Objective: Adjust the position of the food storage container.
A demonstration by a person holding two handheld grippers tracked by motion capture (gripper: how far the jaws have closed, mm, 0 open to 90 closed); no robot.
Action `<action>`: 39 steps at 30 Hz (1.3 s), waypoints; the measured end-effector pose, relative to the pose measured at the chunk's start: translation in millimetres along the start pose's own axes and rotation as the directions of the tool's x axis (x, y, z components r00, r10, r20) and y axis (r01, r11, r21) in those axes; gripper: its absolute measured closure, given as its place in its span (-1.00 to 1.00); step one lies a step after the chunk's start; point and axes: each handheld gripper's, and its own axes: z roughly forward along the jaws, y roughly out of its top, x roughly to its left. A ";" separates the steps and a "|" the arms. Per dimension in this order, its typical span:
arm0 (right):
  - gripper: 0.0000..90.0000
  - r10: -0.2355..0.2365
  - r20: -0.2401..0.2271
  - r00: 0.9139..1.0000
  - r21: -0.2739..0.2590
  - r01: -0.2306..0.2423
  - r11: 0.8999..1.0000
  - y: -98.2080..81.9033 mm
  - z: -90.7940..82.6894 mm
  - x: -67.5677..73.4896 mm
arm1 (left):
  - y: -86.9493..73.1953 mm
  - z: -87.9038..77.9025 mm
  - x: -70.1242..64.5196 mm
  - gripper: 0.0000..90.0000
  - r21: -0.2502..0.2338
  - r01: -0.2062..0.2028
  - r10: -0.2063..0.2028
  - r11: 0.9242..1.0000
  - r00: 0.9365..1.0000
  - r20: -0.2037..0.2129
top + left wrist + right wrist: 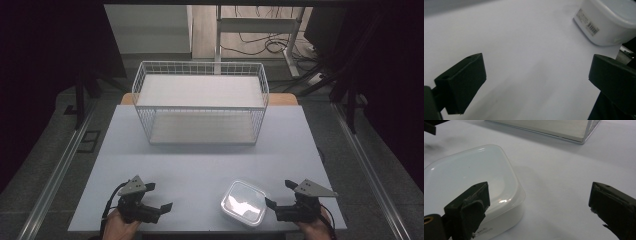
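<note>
A lidded white box [243,202] sits untouched on the worktop [200,165], just left of the right tongs [280,196] and well right of the left tongs [159,196]. Both tongs gape wide, empty; the wire basket [200,102] beyond waits, work apparently unstarted.

A white label with a barcode sits on the side of the white lidded container [604,22], upper right of the left gripper view. Its small print is too blurred to read. No other text is legible.
</note>
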 end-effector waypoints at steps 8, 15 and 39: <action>-0.96 0.019 0.012 1.000 0.014 -0.019 1.000 1.2 -0.4 -0.2 | -3.5 -2.2 3.1 -0.99 -0.065 -0.076 0.067 0.995 0.990 -0.123; -1.00 0.025 0.016 1.000 0.019 -0.026 0.999 2.7 -3.4 -0.5 | -3.2 0.0 2.1 -1.00 -0.041 -0.078 0.072 0.996 0.990 -0.125; 0.67 -0.032 -0.028 0.999 0.223 0.038 0.974 -5.6 -23.3 15.2 | -2.8 1.7 1.0 -0.98 -0.007 -0.056 0.055 0.998 0.989 -0.135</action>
